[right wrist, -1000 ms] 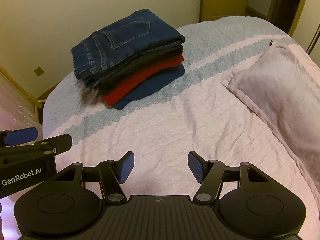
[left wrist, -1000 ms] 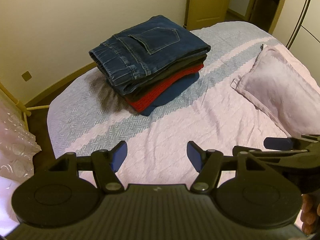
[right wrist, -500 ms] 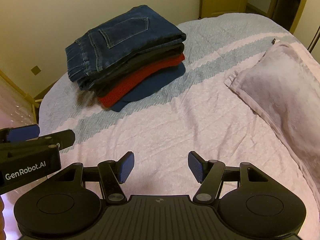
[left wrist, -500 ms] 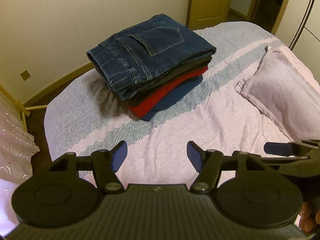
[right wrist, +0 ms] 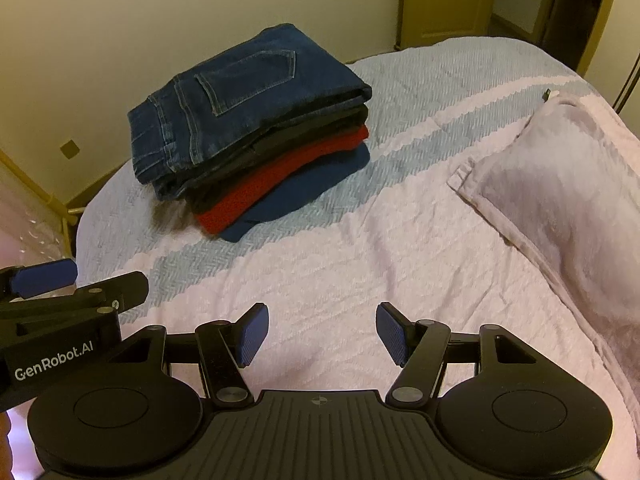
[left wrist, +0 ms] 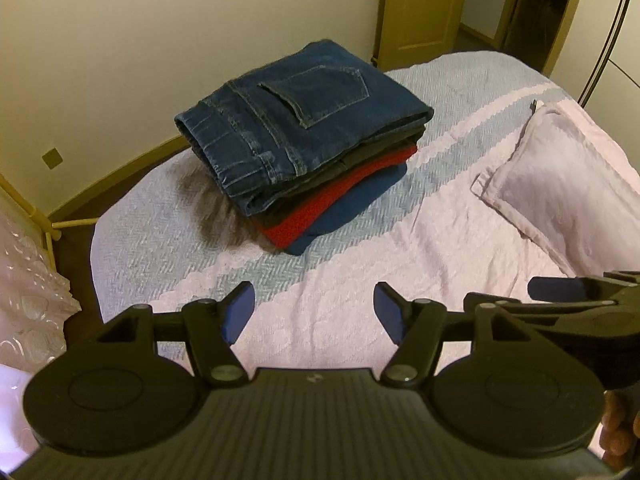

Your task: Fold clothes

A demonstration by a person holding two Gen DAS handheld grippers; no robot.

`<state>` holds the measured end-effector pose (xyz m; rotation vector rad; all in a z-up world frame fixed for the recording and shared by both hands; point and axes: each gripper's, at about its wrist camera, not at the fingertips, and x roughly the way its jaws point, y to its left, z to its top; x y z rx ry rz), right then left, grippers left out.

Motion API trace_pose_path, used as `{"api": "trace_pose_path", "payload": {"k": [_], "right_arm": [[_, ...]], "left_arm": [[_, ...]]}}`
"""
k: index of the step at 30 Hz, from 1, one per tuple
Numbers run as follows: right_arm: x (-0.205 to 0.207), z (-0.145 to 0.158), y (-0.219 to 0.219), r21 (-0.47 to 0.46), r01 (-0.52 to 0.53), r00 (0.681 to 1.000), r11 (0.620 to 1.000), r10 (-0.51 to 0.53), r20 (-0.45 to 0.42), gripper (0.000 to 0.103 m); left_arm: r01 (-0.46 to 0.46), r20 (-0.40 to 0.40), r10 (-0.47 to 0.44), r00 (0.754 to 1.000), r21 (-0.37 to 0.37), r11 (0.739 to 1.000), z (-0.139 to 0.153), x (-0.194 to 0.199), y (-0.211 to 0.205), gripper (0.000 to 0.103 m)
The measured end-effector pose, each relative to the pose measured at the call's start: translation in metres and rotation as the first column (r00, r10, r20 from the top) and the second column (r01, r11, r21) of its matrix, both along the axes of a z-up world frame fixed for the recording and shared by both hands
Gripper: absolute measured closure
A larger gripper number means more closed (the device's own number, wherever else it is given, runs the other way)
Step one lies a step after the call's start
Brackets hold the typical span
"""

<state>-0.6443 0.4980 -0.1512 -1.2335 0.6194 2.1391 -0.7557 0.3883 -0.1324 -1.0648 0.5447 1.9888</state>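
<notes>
A stack of folded clothes sits on the bed: blue jeans (left wrist: 304, 120) on top, a dark garment, a red knit (left wrist: 320, 216) and a blue garment (left wrist: 352, 208) beneath. The stack also shows in the right wrist view, with the jeans (right wrist: 240, 100) on top. My left gripper (left wrist: 314, 312) is open and empty, held over the bedspread short of the stack. My right gripper (right wrist: 322, 334) is open and empty, beside the left one. Each gripper shows at the edge of the other's view.
The bed (left wrist: 360, 304) has a pink and grey-blue striped cover. A pink pillow (left wrist: 560, 184) lies to the right. A wall and a wooden door (left wrist: 416, 4) stand behind. A bed frame rail (left wrist: 40, 220) and bubble wrap are at the left.
Both grippers have moved slightly closer to the stack, which looks a little larger and nearer. Both stay open and empty.
</notes>
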Motion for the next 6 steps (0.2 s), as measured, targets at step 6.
{"api": "trace_pose_path", "payload": {"k": [6], "right_arm": [[0.0, 0.0061, -0.0086, 0.011, 0.001, 1.0, 1.0, -0.001, -0.003, 0.04]], "left_arm": [[0.013, -0.018, -0.013, 1.0, 0.021, 1.0, 0.0076, 0.0036, -0.0057, 0.04]]}}
